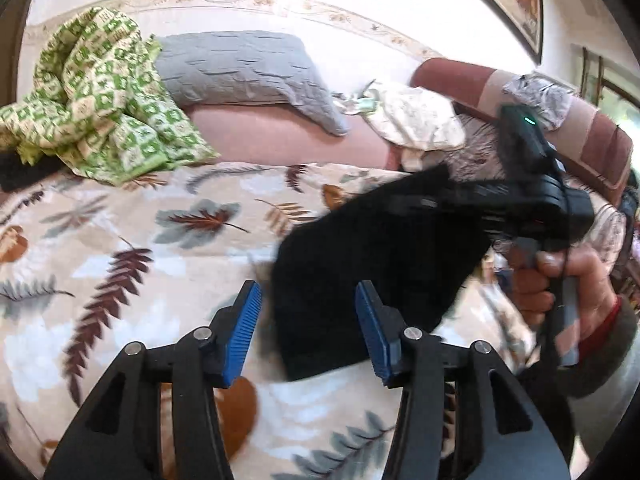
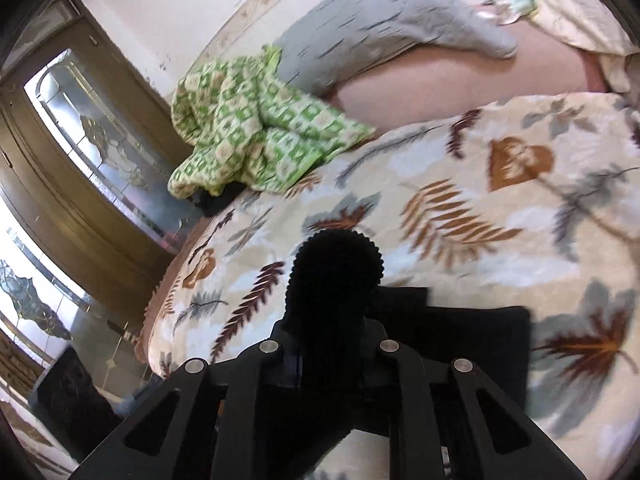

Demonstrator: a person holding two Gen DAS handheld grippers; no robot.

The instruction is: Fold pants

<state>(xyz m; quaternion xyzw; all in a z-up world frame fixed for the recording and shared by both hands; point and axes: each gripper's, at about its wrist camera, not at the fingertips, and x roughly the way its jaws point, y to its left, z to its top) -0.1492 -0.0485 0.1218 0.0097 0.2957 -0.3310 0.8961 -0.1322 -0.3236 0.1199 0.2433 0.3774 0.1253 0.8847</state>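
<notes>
The black pants (image 1: 360, 264) lie folded into a compact dark block on the bed's leaf-patterned blanket (image 1: 120, 248), toward the near right of the left wrist view; part of the cloth is lifted where the right gripper (image 2: 334, 276) has bunched it, and in the right wrist view a ribbed black wad stands up between that gripper's fingers, so the right gripper is clamped on the pants (its pads are hidden by the fabric). The rest of the pants (image 2: 476, 340) spreads flat just to the right of that gripper in the same view. From the left wrist camera the right gripper (image 1: 452, 200) appears as a blurred black body reaching in from the right, a hand (image 1: 560, 292) with a red cuff wrapped round its handle. The left gripper (image 1: 308, 320) hovers at the near edge of the pants with its blue pads (image 1: 244, 332) parted and nothing pressed between them; the cloth's edge shows in the gap beyond. Far on the bed, a crumpled green-and-white checked blanket (image 1: 96, 96) sits at the left, a grey pillow (image 1: 244, 68) just right of it, and pale floral cloth (image 1: 416, 120) farther right; a pink sheet (image 1: 280, 136) shows beneath them.
</notes>
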